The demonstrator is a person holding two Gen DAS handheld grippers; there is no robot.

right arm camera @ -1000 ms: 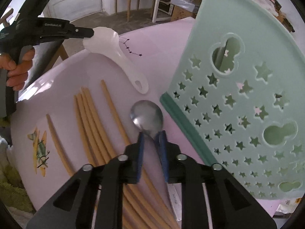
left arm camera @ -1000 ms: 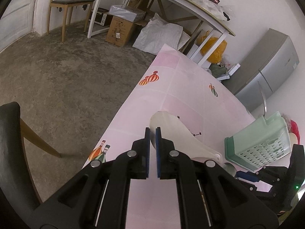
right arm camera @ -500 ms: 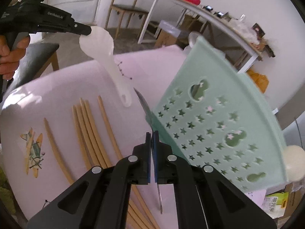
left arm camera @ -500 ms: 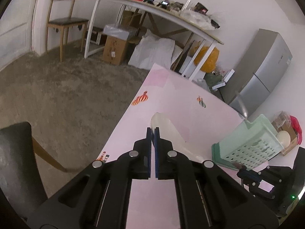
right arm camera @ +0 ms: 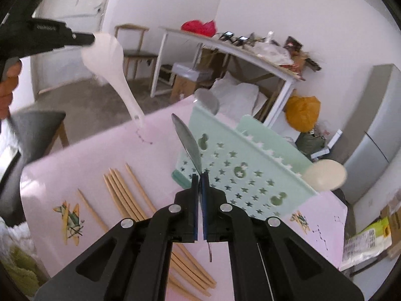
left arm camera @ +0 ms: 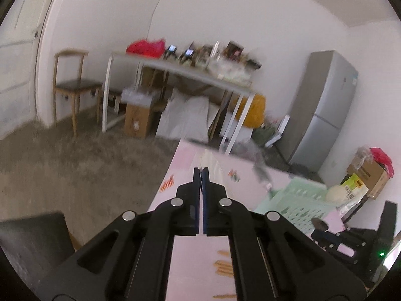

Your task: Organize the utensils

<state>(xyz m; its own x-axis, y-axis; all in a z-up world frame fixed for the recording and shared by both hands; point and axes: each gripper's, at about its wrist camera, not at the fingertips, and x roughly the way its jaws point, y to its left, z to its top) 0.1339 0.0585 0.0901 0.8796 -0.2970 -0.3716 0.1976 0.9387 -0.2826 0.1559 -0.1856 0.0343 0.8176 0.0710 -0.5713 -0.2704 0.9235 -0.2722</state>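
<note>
L gripper (left arm camera: 201, 169): jaws closed tight on the white paddle (right arm camera: 110, 57), gripped at the bowl end. In the R-wrist view the paddle hangs clear of the table (right arm camera: 87, 155), handle end pointing down toward the far-left part of the pink cloth, apparently not touching it. In the L-wrist view only a pale strip of the paddle shows past the jaw tips; rest hidden by the jaws. A hand (right arm camera: 8, 85) shows at the left edge on the L gripper's grip.

R gripper (right arm camera: 199, 174): jaws closed on the metal spoon (right arm camera: 188, 145), pinched near the neck. Bowl sticks up and away past the tips, seen edge-on; handle end pokes out below the jaws. Spoon is off the table, in front of the basket's near wall.

Basket (right arm camera: 250, 173): mint green, star cut-outs, stands on the right half of the table. A round cream item (right arm camera: 325, 175) sits at its right rim; id unclear. A grey rounded piece (right arm camera: 206, 101) shows above its far-left corner; cannot tell what.

Chopsticks (right arm camera: 125, 195): bundle of wooden sticks flat on the cloth, left of the R gripper, one lying apart further left. Near ends hidden under the gripper body.

Background: chair, cluttered white desk, grey fridge at far right. L view motion-blurred.
</note>
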